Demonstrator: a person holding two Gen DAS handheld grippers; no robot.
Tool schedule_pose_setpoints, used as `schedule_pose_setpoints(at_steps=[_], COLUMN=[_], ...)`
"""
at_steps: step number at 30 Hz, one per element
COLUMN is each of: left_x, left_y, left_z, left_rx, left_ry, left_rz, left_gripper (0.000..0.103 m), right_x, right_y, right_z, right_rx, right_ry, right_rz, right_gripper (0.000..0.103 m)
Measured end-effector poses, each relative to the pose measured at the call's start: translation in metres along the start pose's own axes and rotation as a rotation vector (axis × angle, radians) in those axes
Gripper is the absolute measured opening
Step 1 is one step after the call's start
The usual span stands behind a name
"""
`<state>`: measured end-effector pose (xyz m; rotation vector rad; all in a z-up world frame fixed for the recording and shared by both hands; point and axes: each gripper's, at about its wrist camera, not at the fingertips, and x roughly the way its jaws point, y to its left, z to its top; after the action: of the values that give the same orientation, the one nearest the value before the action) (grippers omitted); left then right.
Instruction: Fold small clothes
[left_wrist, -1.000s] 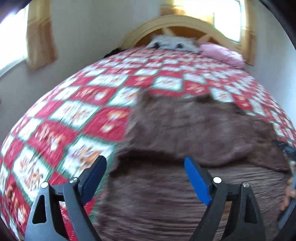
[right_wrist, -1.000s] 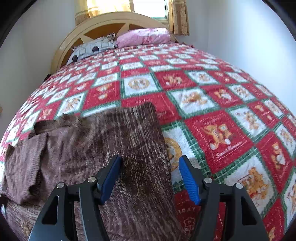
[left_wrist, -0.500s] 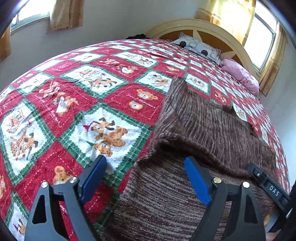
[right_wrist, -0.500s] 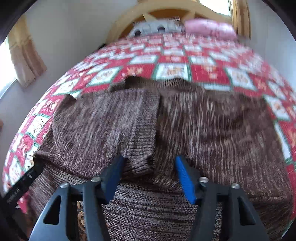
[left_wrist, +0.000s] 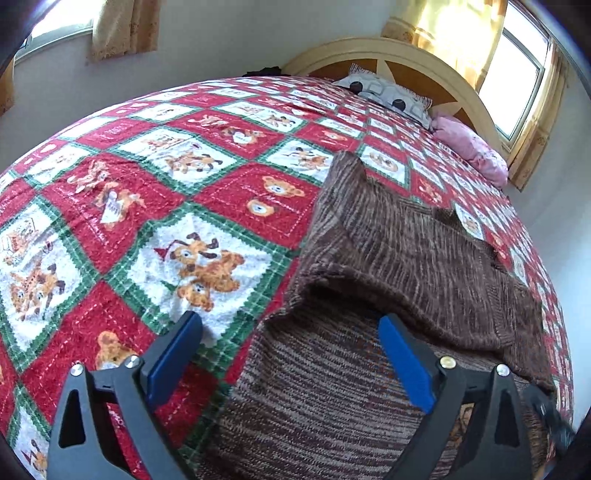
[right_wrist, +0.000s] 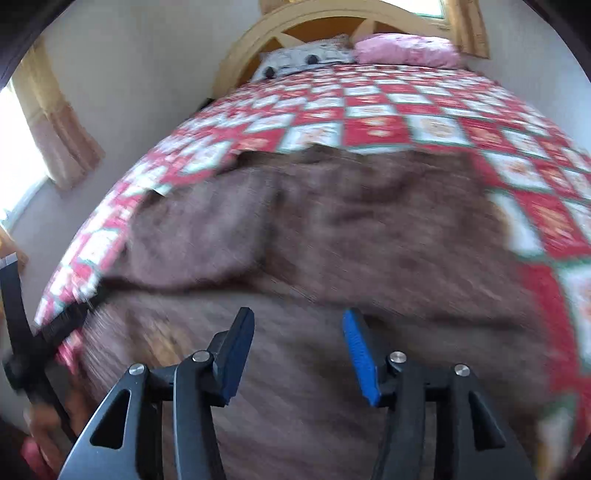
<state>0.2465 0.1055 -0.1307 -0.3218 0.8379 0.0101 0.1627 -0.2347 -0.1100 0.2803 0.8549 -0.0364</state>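
A brown striped knit sweater (left_wrist: 406, 258) lies spread on the bed, with a folded-over part resting across its near half. My left gripper (left_wrist: 290, 350) is open and empty, just above the sweater's near left edge. In the right wrist view the sweater (right_wrist: 332, 240) fills the middle, blurred by motion. My right gripper (right_wrist: 297, 350) is open and empty over the sweater's near part. The left gripper's black body (right_wrist: 22, 332) shows at the left edge of that view.
The bed has a red, white and green checked quilt (left_wrist: 147, 221) with animal pictures. A grey patterned pillow (left_wrist: 384, 92) and a pink pillow (left_wrist: 469, 147) lie by the arched wooden headboard (left_wrist: 369, 55). Curtained windows stand on the walls around.
Both grippers have swung round over the sweater; the left view turned left toward the quilt, the right view turned to face the sweater and is still moving. Both stayed open.
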Motion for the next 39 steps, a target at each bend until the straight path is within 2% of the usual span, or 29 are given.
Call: schedule_pose_setpoints(at_steps=[4, 7, 11, 14, 16, 20, 23, 25, 29, 31, 34, 36, 37, 39], left_x=[0.0, -0.005, -0.027, -0.058, -0.084, -0.131, -0.159, -0.17, -0.177, -0.174, -0.171, -0.172, -0.171, -0.168], left_y=[0.001, -0.001, -0.003, 0.005, 0.013, 0.032, 0.048, 0.061, 0.083, 0.087, 0.088, 0.086, 0.083, 0.081], left_z=[-0.001, -0.004, -0.023, -0.046, -0.061, -0.086, -0.102, -0.112, -0.126, -0.129, -0.131, -0.135, -0.137, -0.141], left_rx=[0.003, 0.036, 0.175, 0.27, 0.32, 0.399, 0.441, 0.44, 0.399, 0.387, 0.386, 0.419, 0.44, 0.461], left_ry=[0.006, 0.024, 0.067, 0.083, 0.073, 0.07, 0.078, 0.086, 0.079, 0.108, 0.127, 0.142, 0.154, 0.179], left_rz=[-0.025, -0.031, -0.041, -0.101, -0.138, -0.238, -0.285, -0.294, -0.278, -0.266, -0.269, -0.275, -0.274, -0.281], left_gripper=[0.103, 0.103, 0.103, 0.103, 0.103, 0.103, 0.103, 0.103, 0.103, 0.103, 0.103, 0.103, 0.103, 0.103], right_x=[-0.056, -0.11, -0.189, -0.245, -0.272, -0.272, -0.253, -0.246, -0.254, -0.264, -0.282, -0.288, -0.289, -0.292], right_y=[-0.045, -0.083, -0.129, -0.146, -0.142, -0.107, -0.078, -0.061, -0.03, -0.019, -0.009, 0.0, 0.003, 0.013], right_z=[-0.036, -0.075, -0.12, -0.145, -0.161, -0.176, -0.176, -0.173, -0.165, -0.163, -0.157, -0.154, -0.153, -0.151], right_rx=[0.033, 0.062, 0.136, 0.156, 0.118, 0.003, -0.064, -0.091, -0.135, -0.114, -0.006, 0.066, 0.073, 0.053], right_ry=[0.01, 0.042, 0.007, -0.051, -0.072, -0.043, -0.033, -0.054, -0.224, -0.294, -0.288, -0.216, -0.177, -0.043], right_rz=[-0.101, -0.229, -0.333, -0.342, -0.285, -0.127, -0.08, -0.079, -0.136, -0.099, 0.19, 0.376, 0.416, 0.494], right_gripper=[0.052, 0.052, 0.052, 0.052, 0.052, 0.052, 0.052, 0.052, 0.052, 0.052, 0.052, 0.052, 0.052, 0.052])
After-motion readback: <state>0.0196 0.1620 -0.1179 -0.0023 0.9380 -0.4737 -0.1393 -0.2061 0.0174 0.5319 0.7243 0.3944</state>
